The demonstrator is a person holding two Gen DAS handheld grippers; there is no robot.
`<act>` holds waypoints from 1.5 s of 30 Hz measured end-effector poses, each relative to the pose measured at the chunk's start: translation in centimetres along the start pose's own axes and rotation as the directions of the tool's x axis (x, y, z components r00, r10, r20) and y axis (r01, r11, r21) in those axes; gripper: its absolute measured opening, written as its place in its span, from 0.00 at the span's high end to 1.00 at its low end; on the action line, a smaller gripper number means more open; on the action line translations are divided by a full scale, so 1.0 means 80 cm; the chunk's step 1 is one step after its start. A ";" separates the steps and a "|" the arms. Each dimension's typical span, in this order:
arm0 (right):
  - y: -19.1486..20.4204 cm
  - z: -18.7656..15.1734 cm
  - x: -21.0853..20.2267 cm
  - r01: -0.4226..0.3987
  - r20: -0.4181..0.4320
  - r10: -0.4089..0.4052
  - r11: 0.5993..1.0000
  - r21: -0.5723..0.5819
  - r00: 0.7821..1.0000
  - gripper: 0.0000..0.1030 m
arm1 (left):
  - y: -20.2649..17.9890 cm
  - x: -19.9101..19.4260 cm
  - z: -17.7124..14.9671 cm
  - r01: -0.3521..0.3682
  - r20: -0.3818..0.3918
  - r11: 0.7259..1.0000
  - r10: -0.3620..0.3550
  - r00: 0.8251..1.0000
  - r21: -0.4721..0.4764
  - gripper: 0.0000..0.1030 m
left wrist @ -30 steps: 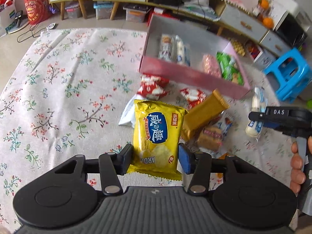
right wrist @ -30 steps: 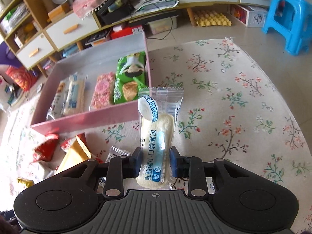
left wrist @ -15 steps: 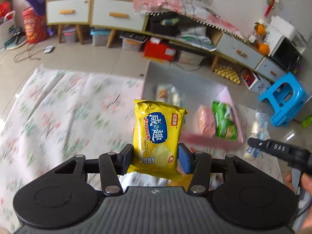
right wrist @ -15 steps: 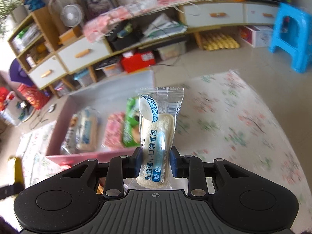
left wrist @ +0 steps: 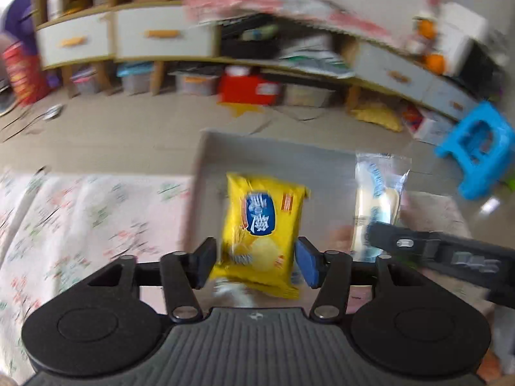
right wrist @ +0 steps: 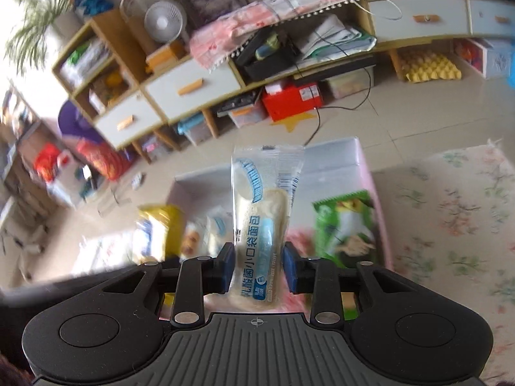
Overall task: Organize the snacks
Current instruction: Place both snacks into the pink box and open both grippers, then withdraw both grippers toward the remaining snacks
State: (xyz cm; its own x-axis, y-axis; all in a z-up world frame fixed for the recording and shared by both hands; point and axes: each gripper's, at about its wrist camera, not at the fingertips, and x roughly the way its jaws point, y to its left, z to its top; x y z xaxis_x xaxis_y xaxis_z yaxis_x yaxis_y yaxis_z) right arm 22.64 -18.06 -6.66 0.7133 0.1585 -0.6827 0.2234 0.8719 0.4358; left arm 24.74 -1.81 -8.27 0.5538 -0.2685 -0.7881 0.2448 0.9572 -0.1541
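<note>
My left gripper (left wrist: pixel 255 265) is shut on a yellow chip bag (left wrist: pixel 262 228) and holds it above the near edge of the pink snack box (left wrist: pixel 206 157). My right gripper (right wrist: pixel 257 268) is shut on a clear-wrapped white bread bun (right wrist: pixel 260 218) and holds it over the same box (right wrist: pixel 363 157). The bun (left wrist: pixel 378 206) and the right gripper's black body (left wrist: pixel 444 254) show at the right of the left wrist view. The chip bag (right wrist: pixel 159 228) shows blurred at the left of the right wrist view. A green snack bag (right wrist: pixel 346 228) and pink packs lie in the box.
A floral cloth (left wrist: pixel 80 218) covers the floor around the box. A blue plastic stool (left wrist: pixel 476 157) stands at the right. Low cabinets with drawers (left wrist: pixel 161 37) and storage bins line the far wall. A red box (right wrist: pixel 291 101) sits under the shelf.
Both grippers have lifted and moved forward over the box with their snacks still held. The two grippers have come closer together. The view has tilted up toward the cabinets.
</note>
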 end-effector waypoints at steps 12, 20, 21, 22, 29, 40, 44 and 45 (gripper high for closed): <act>-0.008 -0.032 -0.104 -0.007 0.018 0.006 0.994 0.108 1.000 0.56 | 0.019 -0.106 -0.046 -0.017 0.063 0.995 0.023 0.998 -0.099 0.47; 0.020 -0.099 -0.201 0.034 -0.001 -0.034 0.998 0.054 0.999 0.41 | -0.021 -0.202 -0.097 -0.135 0.135 0.988 0.145 0.980 -0.079 0.28; 0.018 -0.108 -0.211 0.051 -0.001 -0.051 0.997 0.053 0.999 0.38 | -0.023 -0.211 -0.108 -0.142 0.144 0.986 0.153 0.978 -0.082 0.26; 0.016 -0.118 -0.220 0.069 0.004 -0.069 0.996 0.057 0.998 0.34 | -0.025 -0.220 -0.119 -0.138 0.154 0.987 0.149 0.977 -0.081 0.26; -0.008 -0.179 -0.230 0.113 -0.082 -0.105 0.988 0.107 0.991 0.33 | -0.025 -0.210 -0.147 -0.159 0.120 0.986 0.163 0.979 -0.040 0.30; 0.018 -0.181 -0.209 0.142 -0.092 -0.141 0.990 0.007 0.986 0.33 | 0.001 -0.193 -0.145 -0.126 0.079 0.991 0.129 0.988 -0.047 0.32; 0.027 -0.183 -0.203 0.166 -0.098 -0.168 0.986 -0.029 0.981 0.29 | 0.008 -0.189 -0.149 -0.112 0.057 0.991 0.117 0.992 -0.074 0.32; 0.027 -0.183 -0.203 0.163 -0.099 -0.165 0.986 -0.026 0.981 0.29 | 0.008 -0.187 -0.150 -0.120 0.054 0.990 0.124 0.991 -0.071 0.32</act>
State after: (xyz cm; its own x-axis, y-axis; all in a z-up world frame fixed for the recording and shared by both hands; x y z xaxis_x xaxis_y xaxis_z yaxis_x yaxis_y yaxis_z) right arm 1.80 -11.94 -3.23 0.5977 0.0576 -0.7996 0.3191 0.8979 0.3033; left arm 7.08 4.14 -3.73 0.6223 -0.1535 -0.7676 0.1196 0.9877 -0.1006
